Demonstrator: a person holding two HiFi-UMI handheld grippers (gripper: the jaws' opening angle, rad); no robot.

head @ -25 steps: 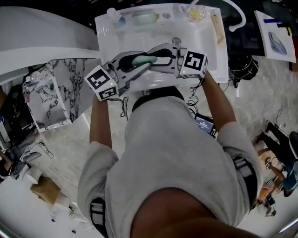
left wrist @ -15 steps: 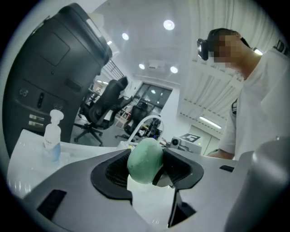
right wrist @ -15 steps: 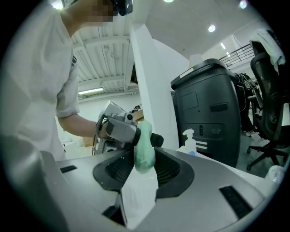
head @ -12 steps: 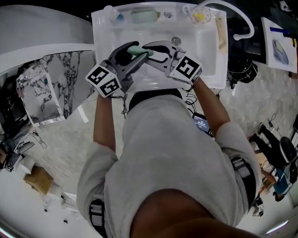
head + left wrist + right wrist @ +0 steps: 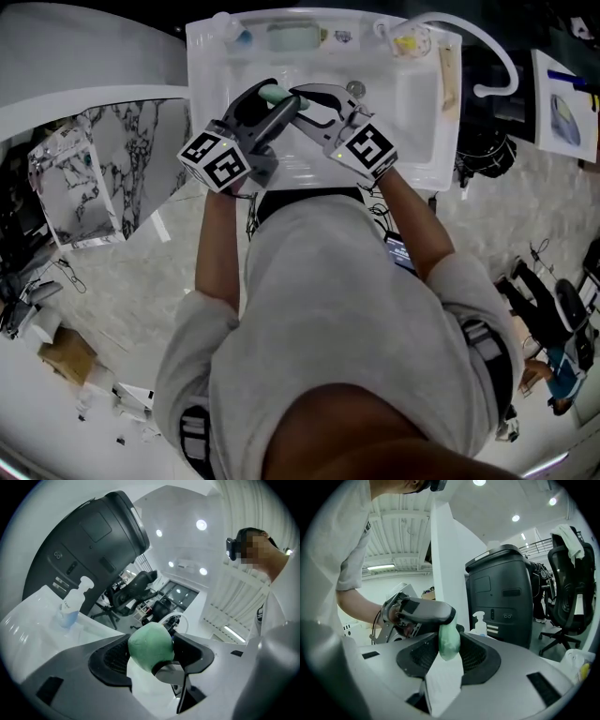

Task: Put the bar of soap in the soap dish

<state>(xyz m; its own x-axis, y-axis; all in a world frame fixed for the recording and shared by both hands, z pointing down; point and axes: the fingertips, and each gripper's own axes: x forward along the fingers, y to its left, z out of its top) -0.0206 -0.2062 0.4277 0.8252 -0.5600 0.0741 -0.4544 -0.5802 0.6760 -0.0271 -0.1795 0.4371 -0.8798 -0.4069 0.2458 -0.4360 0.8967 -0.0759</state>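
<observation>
Over one white sink (image 5: 412, 103) the person holds two grippers, their tips meeting above the basin. One bar of soap (image 5: 274, 93), pale green, is between them, up in the air and clear of the basin floor.

The right gripper (image 5: 302, 99) has the bar. In the right gripper view the soap stands edge-on between its two pads, both pressing its flat sides. Those jaws are fairly narrow and have just been closing on it.

The left gripper (image 5: 266, 99) comes in from the other side. Its jaws have just been opening and now stand wide. The soap is between them in the left gripper view, but the left pad is clear of it. Each gripper carries one marker cube, two in all: the left one (image 5: 217, 161) and the right one (image 5: 367, 150).

One soap dish (image 5: 292, 37), also pale green, sits on the back ledge of the sink, well apart from the soap. Whether it holds anything cannot be told. To its left stands one clear bottle (image 5: 230, 28) with a spray top. To its right is one clear cup (image 5: 405, 37) with something yellow in it. One white curved hose (image 5: 487, 56) arcs over the sink's right corner. One round drain (image 5: 354, 87) shows in the basin, just beside the right gripper.
</observation>
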